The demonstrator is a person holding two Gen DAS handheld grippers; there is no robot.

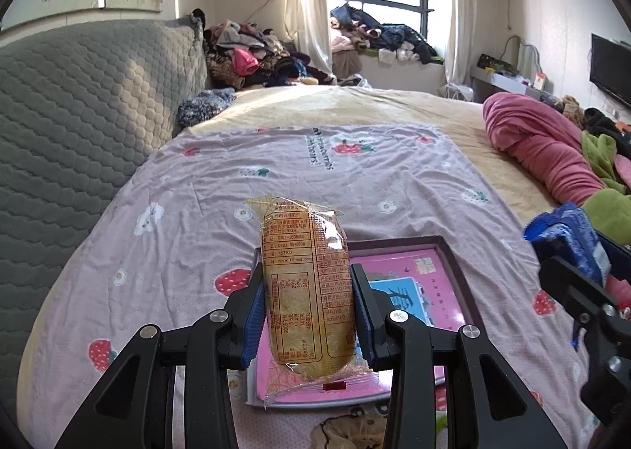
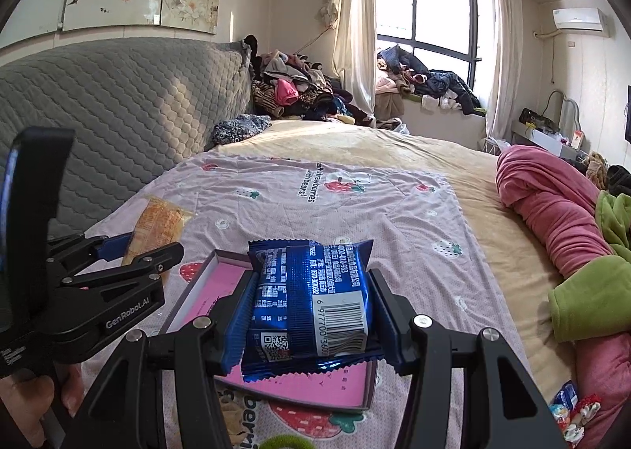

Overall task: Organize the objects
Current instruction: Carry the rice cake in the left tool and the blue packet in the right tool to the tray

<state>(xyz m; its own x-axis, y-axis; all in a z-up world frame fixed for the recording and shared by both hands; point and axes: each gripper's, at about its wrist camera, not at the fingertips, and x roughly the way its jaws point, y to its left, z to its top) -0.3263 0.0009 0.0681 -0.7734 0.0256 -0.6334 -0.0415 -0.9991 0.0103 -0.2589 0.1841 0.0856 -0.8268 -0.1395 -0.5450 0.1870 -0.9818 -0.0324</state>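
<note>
A shallow box [image 1: 453, 252] with a dark rim and a pink printed floor lies on the strawberry-print sheet [image 1: 197, 189] in the lower middle of the left wrist view. In the right wrist view the same box [image 2: 205, 271] sits in the lower centre. Its pink floor is bare where it can be seen; both packets hang above it in the claws and neither rests inside.

The left gripper [image 1: 309, 315] comes up from the bottom edge of its own view, angled downward toward the bed, and is clamped on a yellow snack packet [image 1: 303, 283]. The blue pads press its two long sides, and the packet stands on end with its printed back facing the camera. Its lower sealed edge hangs over the near left part of the box. In the right wrist view this gripper [image 2: 154, 248] shows at the left edge, its packet [image 2: 157, 228] jutting toward the upper right, and part of a hand [image 2: 27, 405] shows at the lower left corner.

The right gripper [image 2: 311, 311] likewise points down over the box and is clenched on a blue snack packet [image 2: 315, 299], barcode side up, with the pads against its left and right sides. In the left wrist view that packet [image 1: 568, 240] appears at the right edge, above the sheet and just right of the box.

Beyond the sheet, a rolled pink blanket [image 2: 552, 204] lies at the right.
</note>
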